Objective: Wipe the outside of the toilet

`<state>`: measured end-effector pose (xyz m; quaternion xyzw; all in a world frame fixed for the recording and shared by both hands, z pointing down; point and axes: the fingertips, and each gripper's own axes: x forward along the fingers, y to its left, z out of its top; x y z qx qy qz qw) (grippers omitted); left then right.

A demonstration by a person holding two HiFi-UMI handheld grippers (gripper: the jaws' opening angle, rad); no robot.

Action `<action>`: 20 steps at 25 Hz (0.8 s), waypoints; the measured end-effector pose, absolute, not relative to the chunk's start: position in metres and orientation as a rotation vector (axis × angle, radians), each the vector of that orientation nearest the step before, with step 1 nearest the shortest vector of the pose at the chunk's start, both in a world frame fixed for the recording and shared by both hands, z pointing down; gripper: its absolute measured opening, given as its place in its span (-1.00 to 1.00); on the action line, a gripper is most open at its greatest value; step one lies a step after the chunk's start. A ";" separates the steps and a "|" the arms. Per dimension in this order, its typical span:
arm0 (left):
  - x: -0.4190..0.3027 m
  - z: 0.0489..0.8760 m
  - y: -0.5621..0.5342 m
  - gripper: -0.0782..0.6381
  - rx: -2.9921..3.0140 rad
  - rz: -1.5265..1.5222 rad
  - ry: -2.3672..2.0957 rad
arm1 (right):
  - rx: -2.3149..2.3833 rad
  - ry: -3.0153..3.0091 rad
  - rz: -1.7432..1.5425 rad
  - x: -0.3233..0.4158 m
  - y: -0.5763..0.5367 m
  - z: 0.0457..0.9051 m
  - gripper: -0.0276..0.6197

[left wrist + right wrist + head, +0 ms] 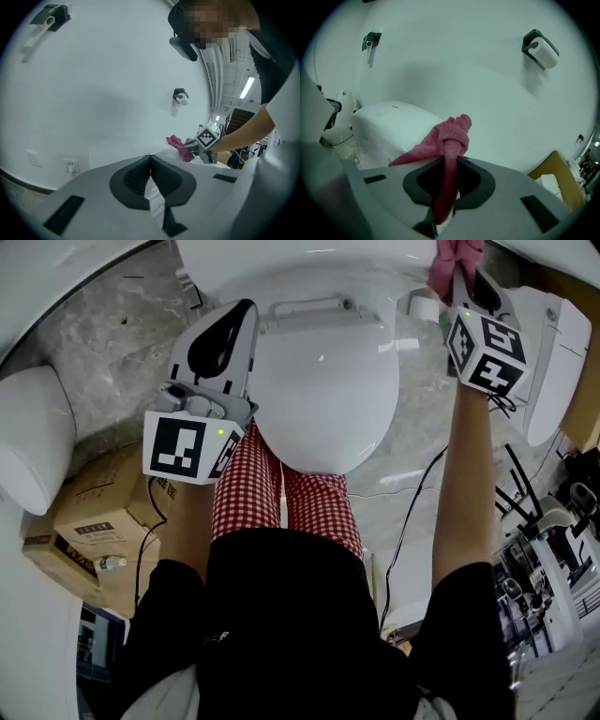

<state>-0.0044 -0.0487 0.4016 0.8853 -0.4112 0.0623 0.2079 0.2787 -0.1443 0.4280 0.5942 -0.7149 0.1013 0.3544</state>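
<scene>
Pale wall (468, 65) and grey marble floor (112, 343) frame the job. My right gripper (451, 161) has its jaws closed tight on a pink cloth (451, 133): one twisted strand runs down between them, and a knotted bunch stands just past the tips. My left gripper (150, 158) has its jaws together on nothing and hangs idle at about 9 o'clock of the lid. The toilet (323, 381) lies at 12 o'clock from me with the lid down. The cloth is up at 1 o'clock by the right end of the tank, and I cannot tell whether it touches the porcelain yet. A paper roll (544, 54) hangs on the wall at 2 o'clock of the cloth. My worry is the thin pinch. If I drag hard along the tank, the strand could slide out, or the bunch could fold aside and let bare jaw tips scrape the glaze. My idle left gripper could also knock the lid.
</scene>
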 end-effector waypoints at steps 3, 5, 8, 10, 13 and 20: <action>-0.005 0.404 -0.049 -0.76 2.461 0.172 -1.145 | 1.546 -1.828 0.299 0.280 -0.141 0.431 -0.74; -0.005 0.406 -0.049 -0.76 2.458 0.172 -1.143 | 1.545 -1.817 0.308 0.281 -0.140 0.432 -0.74; -0.003 0.407 -0.049 -0.76 2.454 0.171 -1.135 | 1.544 -1.812 0.305 0.282 -0.139 0.433 -0.74; -0.001 0.407 -0.048 -0.76 2.453 0.169 -1.130 | 1.550 -1.810 0.307 0.283 -0.139 0.433 -0.74; 0.000 0.409 -0.049 -0.76 2.449 0.171 -1.128 | 1.557 -1.810 0.318 0.285 -0.138 0.434 -0.74; 0.002 0.411 -0.050 -0.76 2.451 0.174 -1.122 | 1.570 -1.809 0.330 0.289 -0.137 0.437 -0.74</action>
